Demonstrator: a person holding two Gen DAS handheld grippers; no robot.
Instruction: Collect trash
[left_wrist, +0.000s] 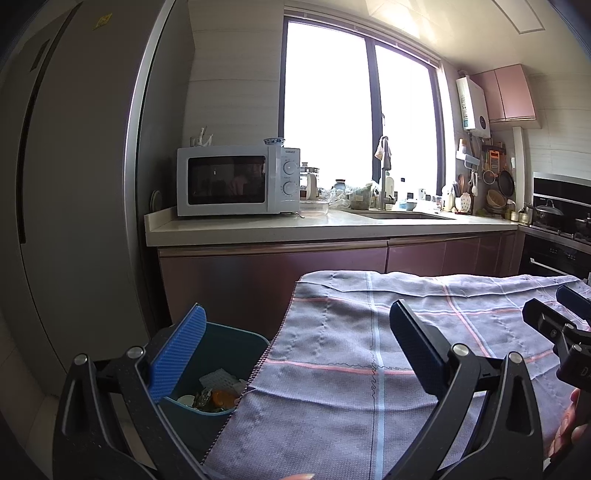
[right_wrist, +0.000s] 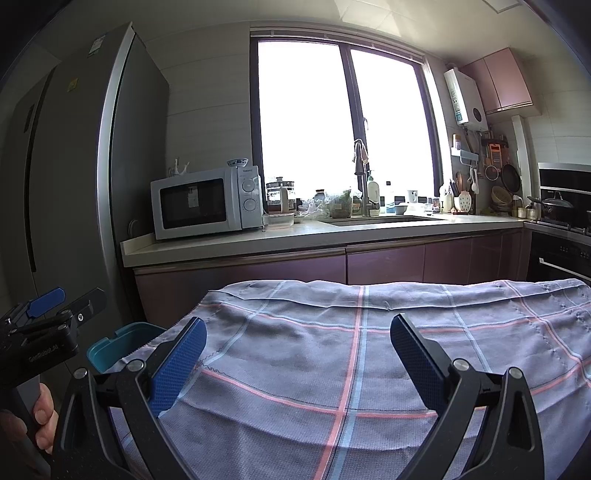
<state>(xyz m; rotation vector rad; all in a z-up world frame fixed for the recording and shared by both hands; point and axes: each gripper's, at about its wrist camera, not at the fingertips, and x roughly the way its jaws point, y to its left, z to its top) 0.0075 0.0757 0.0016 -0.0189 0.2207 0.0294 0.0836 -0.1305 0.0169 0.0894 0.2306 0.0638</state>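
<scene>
Daylight floods in through the window straight ahead of both claws, blown out to pure white with no detail behind the glass. The refrigerator off to the left sits in dim grey shade. The cloth under the claws is evenly, softly lit, with faint shadows in its folds. A glare patch marks the ceiling above. Fisheye distortion bends the refrigerator edge and countertop, and dark vignetting fills the corners. Focus is fairly sharp throughout.

A white box-shaped microwave sits on the pale stone counter beside a tall grey fridge.
</scene>
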